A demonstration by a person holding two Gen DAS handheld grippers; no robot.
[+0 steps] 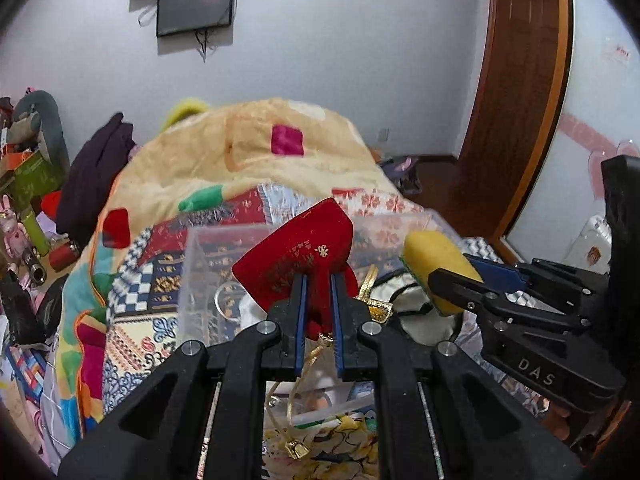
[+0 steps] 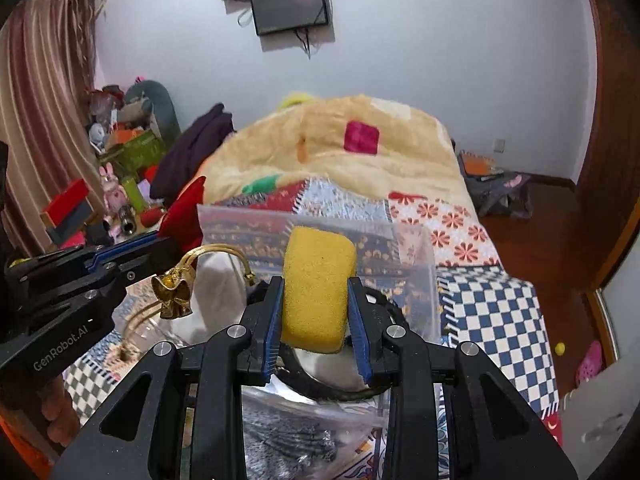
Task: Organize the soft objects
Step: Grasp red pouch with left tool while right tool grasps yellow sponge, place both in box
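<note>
My left gripper [image 1: 319, 280] is shut on a red velvet pouch [image 1: 296, 248] with gold print and gold drawstrings with bells [image 1: 297, 449], held above a clear plastic bin [image 1: 192, 264]. In the right wrist view the pouch [image 2: 184, 216] shows at the left with its gold bell [image 2: 174, 296]. My right gripper [image 2: 316, 284] is shut on a yellow sponge [image 2: 316, 288], held over the same bin [image 2: 416, 280]. In the left wrist view the sponge [image 1: 436, 256] and right gripper [image 1: 456, 272] are at the right, beside the pouch. White and black soft items lie in the bin.
The bin rests on a bed with a patchwork cover [image 2: 492, 320] and a heaped yellow blanket [image 2: 340, 148]. Cluttered boxes and toys [image 2: 120, 168] stand at the left. A wooden door [image 1: 516, 120] and dark wood floor [image 2: 540, 248] are at the right.
</note>
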